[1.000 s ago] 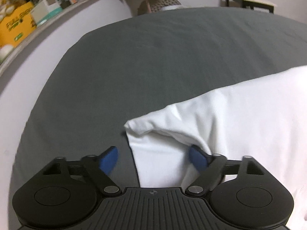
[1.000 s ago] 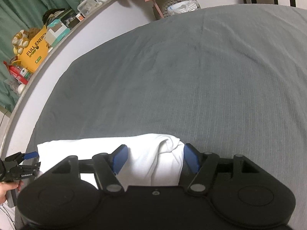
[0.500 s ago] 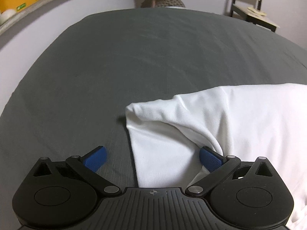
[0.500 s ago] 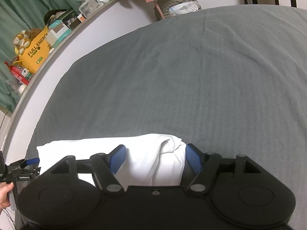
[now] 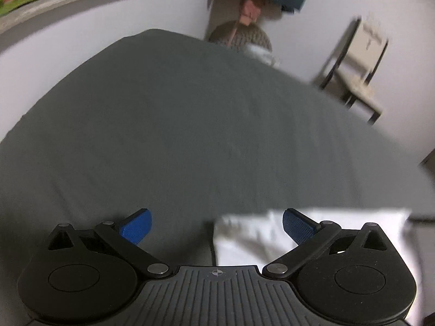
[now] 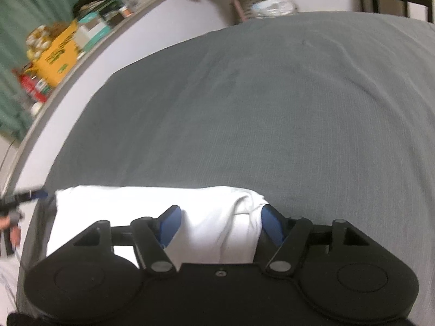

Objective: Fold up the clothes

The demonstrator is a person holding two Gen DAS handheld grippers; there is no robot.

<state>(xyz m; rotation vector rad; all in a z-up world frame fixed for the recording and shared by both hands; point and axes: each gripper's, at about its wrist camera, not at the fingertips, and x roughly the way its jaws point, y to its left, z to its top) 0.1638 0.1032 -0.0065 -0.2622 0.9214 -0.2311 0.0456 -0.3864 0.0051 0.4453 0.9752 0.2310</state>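
A white garment [image 6: 136, 203] lies folded on the grey bed sheet [image 6: 272, 108], bunched into a thick fold at its right end. My right gripper [image 6: 220, 224] points down at that fold. Its jaws are closing, the fold lies between the blue pads, and I see no firm pinch. My left gripper [image 5: 217, 225] stands wide open over the garment's left edge [image 5: 244, 239], one pad over bare sheet [image 5: 190, 135] and nothing gripped. In the right wrist view the left gripper [image 6: 27, 197] and the hand [image 6: 11, 228] holding it show at the far left. Both views are blurred.
A white curved bed surround runs along the left. Above it a ledge holds a yellow box [image 6: 55, 54] and other packages before green curtains. A round woven basket [image 5: 242, 35] and a chair [image 5: 359, 62] stand beyond the bed's far edge.
My left gripper opened wider, let the garment's corner lie, then drew back and rolled, so the garment slid to the lower right of its view. The right gripper stayed over the fold.
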